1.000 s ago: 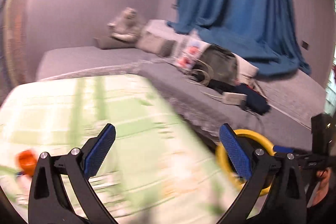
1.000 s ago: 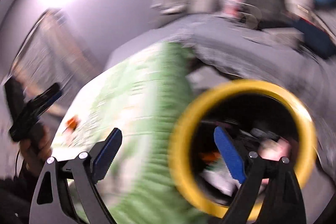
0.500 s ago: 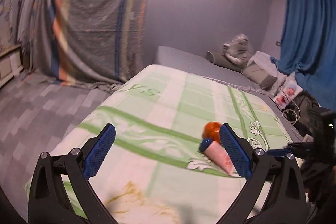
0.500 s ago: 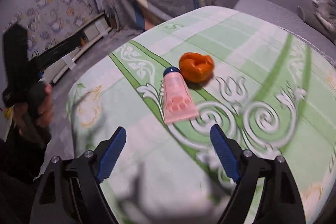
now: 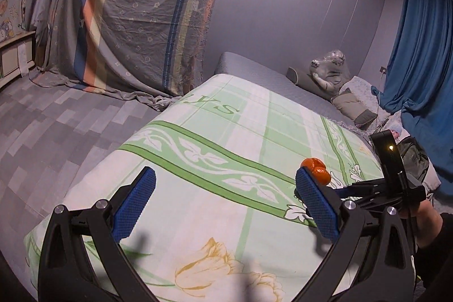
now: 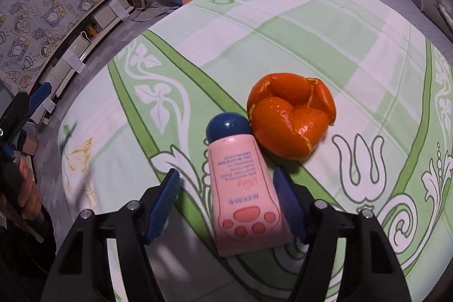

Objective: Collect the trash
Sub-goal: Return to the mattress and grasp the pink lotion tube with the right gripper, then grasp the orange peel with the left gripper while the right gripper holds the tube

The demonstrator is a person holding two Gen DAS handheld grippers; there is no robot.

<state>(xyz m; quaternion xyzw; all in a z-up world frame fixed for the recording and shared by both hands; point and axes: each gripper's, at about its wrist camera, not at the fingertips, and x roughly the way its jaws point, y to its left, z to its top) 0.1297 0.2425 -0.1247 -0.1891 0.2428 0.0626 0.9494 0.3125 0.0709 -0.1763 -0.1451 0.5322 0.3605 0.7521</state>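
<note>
The right hand-held gripper (image 6: 226, 203) is seen w/ jaws apart, straddling a pink tube (image 6: 245, 194) lying flat on the bed's green-patterned sheet (image 6: 325, 27); pads not touching it. Tube's blue cap (image 6: 228, 126) is touching an orange peel (image 6: 291, 118) just beyond. The left hand-held gripper (image 5: 223, 205) is held open over the sheet, nothing between jaws.

pink tube (image 6: 245, 191) hidden behind left tongs (image 5: 226, 203) finger, tube print too small to read

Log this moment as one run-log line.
right gripper: open, straddling pink tube | orange peel: touching tube cap | left gripper: open, empty | surface: green sheet
</note>
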